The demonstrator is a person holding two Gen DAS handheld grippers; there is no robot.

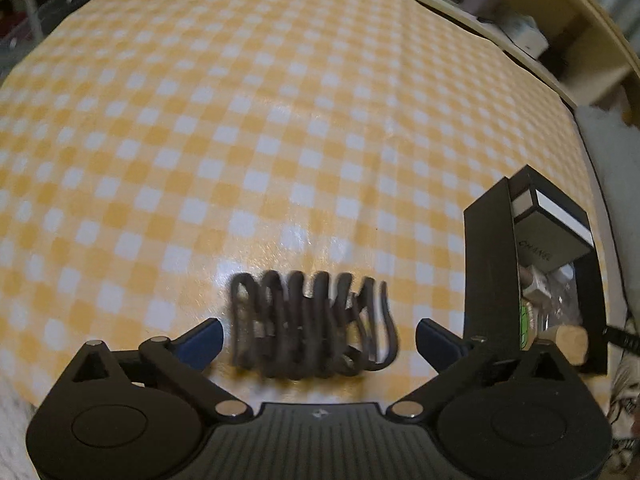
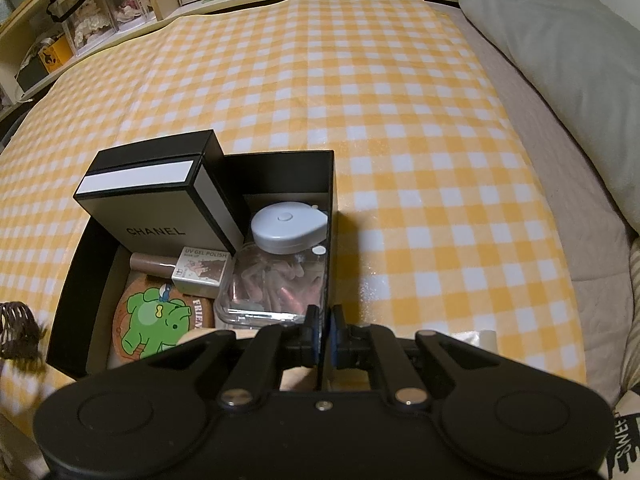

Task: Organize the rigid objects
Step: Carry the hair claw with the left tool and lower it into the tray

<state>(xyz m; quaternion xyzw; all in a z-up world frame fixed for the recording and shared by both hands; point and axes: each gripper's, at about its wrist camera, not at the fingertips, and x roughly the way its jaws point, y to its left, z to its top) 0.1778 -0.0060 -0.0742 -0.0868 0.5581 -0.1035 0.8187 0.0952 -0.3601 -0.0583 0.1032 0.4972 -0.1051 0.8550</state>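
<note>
We look through two fisheye cameras, each mounted on a hand-held gripper and aimed steeply down along its fingers at a bed covered by a yellow checked cloth (image 1: 280, 120). The left view sits close above a dark wire coil (image 1: 312, 328), with shelves (image 1: 520, 20) beyond the cloth's far right edge. The right view sits close over an open black box (image 2: 280, 172), with a grey pillow (image 2: 560, 80) at right. Both views share the cloth, the black box, seen at the left view's right edge, and the coil, seen at the right view's left edge.
</note>
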